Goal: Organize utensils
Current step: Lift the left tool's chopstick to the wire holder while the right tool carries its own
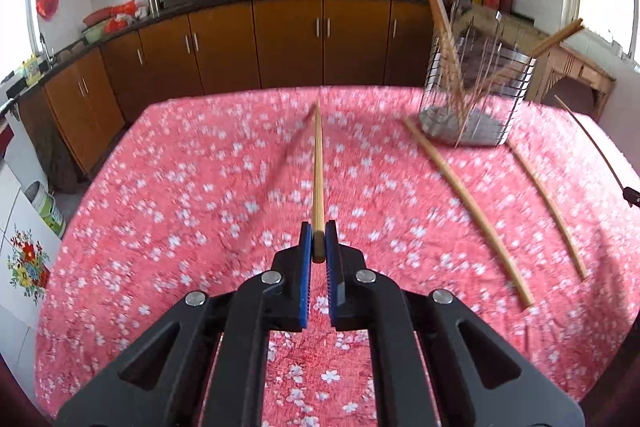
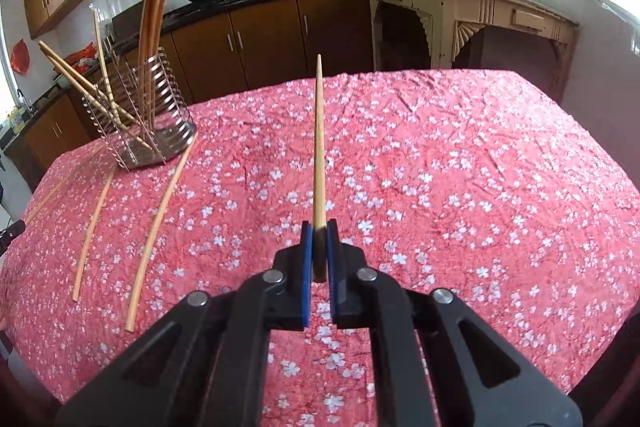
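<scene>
Holding one chopstick in each tool, you are keeping both of them clear above the worktop (image 2: 460, 155) with its red flowered cloth. Your left tool (image 1: 319, 245) is clenched on the thick end of a chopstick (image 1: 318, 171), and the thin tip is pointing forward, away from you. Your right tool (image 2: 319, 247) is gripping its own chopstick (image 2: 319, 143) in the same way, at the butt end.

These sticks are looking light and stiff (wood or bamboo, I think), so the weight is giving you no trouble. The difficulty is the length: you are gripping at the very end, so a small turn of your wrist is swinging the far tip a lot. The surface is probably smooth, and the narrow stick may be slipping or rotating between the blue pads (image 1: 306, 251) if it knocks against something.

The wire holder (image 2: 138, 115) is standing on the cloth with several chopsticks already leaning inside it. More loose chopsticks (image 2: 158, 227) are lying on the cloth just beside it, and for those a hold near the thick end, as now, is seeming sensible.
</scene>
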Available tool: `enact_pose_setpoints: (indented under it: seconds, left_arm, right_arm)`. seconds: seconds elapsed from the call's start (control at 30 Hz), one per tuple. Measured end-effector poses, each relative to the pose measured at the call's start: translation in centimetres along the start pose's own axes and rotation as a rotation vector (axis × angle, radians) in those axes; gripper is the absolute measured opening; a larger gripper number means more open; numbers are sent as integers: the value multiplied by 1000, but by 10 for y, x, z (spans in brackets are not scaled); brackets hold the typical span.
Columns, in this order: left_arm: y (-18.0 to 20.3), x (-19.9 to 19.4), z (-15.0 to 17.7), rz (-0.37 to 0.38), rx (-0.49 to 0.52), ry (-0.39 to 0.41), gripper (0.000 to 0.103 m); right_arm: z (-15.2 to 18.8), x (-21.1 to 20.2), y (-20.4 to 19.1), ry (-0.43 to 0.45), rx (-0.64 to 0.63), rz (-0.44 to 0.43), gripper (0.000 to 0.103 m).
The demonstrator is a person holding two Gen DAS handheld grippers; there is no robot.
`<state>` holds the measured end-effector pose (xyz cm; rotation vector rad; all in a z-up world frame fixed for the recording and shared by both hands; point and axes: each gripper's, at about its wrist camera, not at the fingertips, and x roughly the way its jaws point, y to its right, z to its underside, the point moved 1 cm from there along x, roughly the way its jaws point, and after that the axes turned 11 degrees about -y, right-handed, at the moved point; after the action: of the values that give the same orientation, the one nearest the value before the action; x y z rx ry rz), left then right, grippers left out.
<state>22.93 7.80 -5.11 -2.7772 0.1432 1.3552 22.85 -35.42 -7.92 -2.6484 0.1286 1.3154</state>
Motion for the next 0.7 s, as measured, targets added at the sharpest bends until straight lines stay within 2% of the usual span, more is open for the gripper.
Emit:
enact_pose_setpoints:
  seconds: [0.1,0.23,0.5,0.7]
  left_arm:
    - [0,-29,-11,11,-14,84,7]
    - [3,-52,-25,22,-21,157,7]
    - [11,-48,-30,28,-17,146,7]
    - [9,-51,-30,23,-14,150,7]
  right_arm:
    - [-9,-21,-3,50,-12,-6,8]
    - [-14,-26,-11,34,-55,17,8]
    - [3,41,-10,-134,-60,63,8]
    - [14,50,-14,-159,-78,66,10]
